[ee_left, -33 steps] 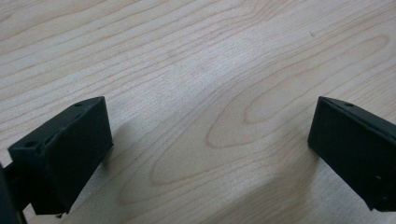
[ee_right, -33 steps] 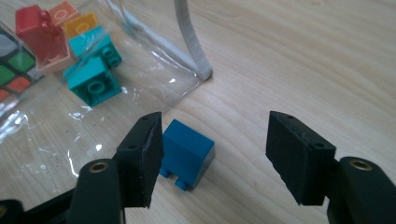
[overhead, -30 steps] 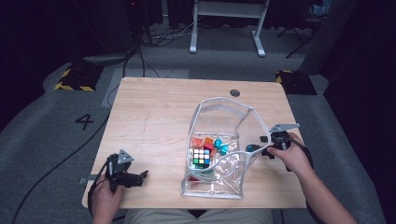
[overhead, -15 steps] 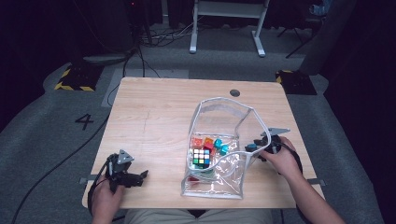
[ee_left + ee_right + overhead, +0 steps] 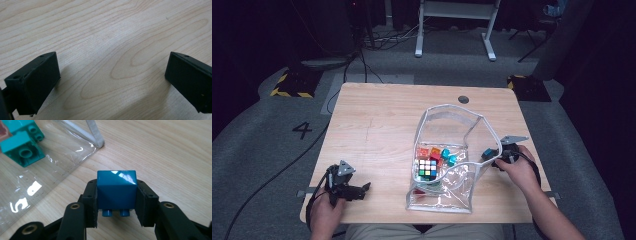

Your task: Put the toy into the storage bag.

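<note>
A clear plastic zip bag (image 5: 447, 150) lies open on the wooden table (image 5: 382, 125). Inside it are a Rubik's cube (image 5: 427, 168), teal bricks (image 5: 447, 156) and orange and red bricks (image 5: 428, 151). My right gripper (image 5: 488, 156) rests just right of the bag, shut on a blue brick (image 5: 116, 188) that sits between its two jaws, studs toward the camera. The bag's white-edged rim (image 5: 93, 133) and the teal bricks (image 5: 21, 142) lie beyond it to the left. At the table's front left corner my left gripper (image 5: 362, 190) is open, with only bare wood (image 5: 110, 50) between its jaws.
A round cable hole (image 5: 463, 99) marks the table's far right. A white stand's legs (image 5: 452, 30) and cables are on the floor behind. A yellow-black striped plate (image 5: 289, 82) lies on the floor at far left.
My right gripper has dropped lower and moved closer to the bag's right side with the blue brick. The left gripper has stayed put.
</note>
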Tool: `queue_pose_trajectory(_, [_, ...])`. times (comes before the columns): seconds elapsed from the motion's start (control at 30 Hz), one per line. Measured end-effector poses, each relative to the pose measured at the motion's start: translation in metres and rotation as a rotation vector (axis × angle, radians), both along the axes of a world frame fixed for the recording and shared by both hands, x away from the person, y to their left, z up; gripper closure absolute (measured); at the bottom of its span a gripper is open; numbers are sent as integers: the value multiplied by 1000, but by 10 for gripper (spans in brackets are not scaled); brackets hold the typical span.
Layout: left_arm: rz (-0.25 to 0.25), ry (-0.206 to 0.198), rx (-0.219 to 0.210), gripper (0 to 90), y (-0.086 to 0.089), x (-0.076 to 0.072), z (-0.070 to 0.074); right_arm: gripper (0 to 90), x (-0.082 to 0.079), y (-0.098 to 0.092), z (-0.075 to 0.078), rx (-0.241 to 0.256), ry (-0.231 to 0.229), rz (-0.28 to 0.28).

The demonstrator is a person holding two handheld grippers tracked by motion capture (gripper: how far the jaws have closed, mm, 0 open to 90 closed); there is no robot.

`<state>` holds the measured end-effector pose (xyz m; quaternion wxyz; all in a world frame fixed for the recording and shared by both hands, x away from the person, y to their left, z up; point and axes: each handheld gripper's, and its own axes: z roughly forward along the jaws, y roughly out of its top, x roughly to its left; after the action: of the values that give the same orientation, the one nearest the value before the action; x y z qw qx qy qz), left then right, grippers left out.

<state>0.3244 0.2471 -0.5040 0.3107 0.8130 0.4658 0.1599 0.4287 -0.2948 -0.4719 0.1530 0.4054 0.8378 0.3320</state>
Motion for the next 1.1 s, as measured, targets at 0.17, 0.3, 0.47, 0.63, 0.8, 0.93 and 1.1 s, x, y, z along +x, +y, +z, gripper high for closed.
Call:
queue_pose_trajectory(0.17, [-1, 2, 1, 0, 0, 0, 0, 591, -4, -7, 18, 14, -14, -1])
queue_pose_trajectory(0.3, [-3, 3, 0, 0, 0, 0, 0, 590, -8, -16, 34, 43, -19, 3])
queue_pose_trajectory(0.47, [-2, 4, -1, 0, 0, 0, 0, 590, -17, -25, 57, 43, -48, 16])
queue_pose_trajectory(0.63, [-1, 4, -1, 0, 0, 0, 0, 591, -25, -32, 73, 44, -59, 29])
queue_pose_trajectory(0.8, [1, 1, 0, 0, 0, 0, 0, 590, -34, -39, 90, 84, -69, 31])
queue_pose_trajectory(0.93, [-1, 1, 0, 0, 0, 0, 0, 591, -41, -43, 101, 88, -86, 41])
queue_pose_trajectory(1.1, [-4, 8, -2, 0, 0, 0, 0, 591, -50, -45, 112, 86, -90, 62])
